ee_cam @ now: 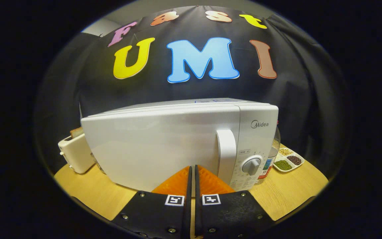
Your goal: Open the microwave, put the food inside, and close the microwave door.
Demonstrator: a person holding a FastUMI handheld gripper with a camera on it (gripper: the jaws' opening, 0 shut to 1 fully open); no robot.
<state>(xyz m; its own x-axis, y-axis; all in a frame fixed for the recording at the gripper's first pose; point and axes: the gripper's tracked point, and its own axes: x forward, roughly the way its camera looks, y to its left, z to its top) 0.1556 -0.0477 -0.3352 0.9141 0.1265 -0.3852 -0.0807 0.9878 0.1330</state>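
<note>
Gripper view, looking forward along two orange fingers (pixel 177 182) that sit almost together with only a thin gap between them; the hand-held gripper (pixel 192 171) is nearly closed and holds nothing. Black plates behind the fingers carry small square black-and-white markers.

Just ahead of the fingertips stands a white microwave (pixel 164 142) on a light wooden bench (pixel 88 189). Its door (pixel 158 146) is shut and turned slightly, so the left side looks nearer. A tall white door handle (pixel 226 156) runs upright just right of the fingertips, close to them but apart. Right of the handle is the control panel, with a round white dial (pixel 252 165) low on it.

Left of the microwave, partly behind it, sits a cream toaster (pixel 75 154) with a brown slice of bread (pixel 76 132) poking up from its top. Right of the microwave, partly hidden behind its corner, stands a clear bottle (pixel 270 159) with a coloured label. Farther right on the bench lies a white divided dish (pixel 288 160) whose compartments hold pale, dark brownish and green grains or beans. Black cloth hangs behind everything as the booth wall.
</note>
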